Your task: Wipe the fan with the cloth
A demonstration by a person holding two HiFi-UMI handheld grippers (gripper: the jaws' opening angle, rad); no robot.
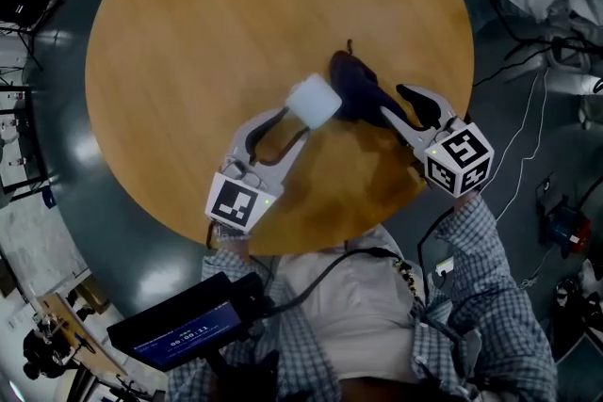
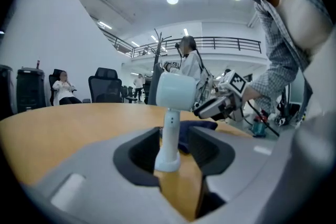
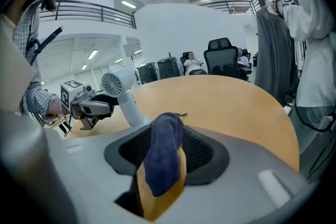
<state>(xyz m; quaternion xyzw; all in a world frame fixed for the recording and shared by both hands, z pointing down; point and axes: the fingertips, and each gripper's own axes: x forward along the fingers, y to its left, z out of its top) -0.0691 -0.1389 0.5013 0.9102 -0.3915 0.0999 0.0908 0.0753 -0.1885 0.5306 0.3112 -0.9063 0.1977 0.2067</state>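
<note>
Left tool (image 1: 292,127): jaws apart, one on either side of the stem of the fan (image 1: 313,101) (upright on the worktop (image 1: 188,33)), not clamping it. Right tool (image 1: 391,102): jaws closed on the cloth (image 1: 353,80), just beside the fan head.

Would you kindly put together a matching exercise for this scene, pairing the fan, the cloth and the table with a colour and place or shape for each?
Column one:
1. fan
2. cloth
3. table

Column two:
A. dark blue, bunched between the jaws of the right gripper
B. round, with a wooden top
C. white, standing upright between the jaws of the left gripper

Pairs: 1-C, 2-A, 3-B
</note>
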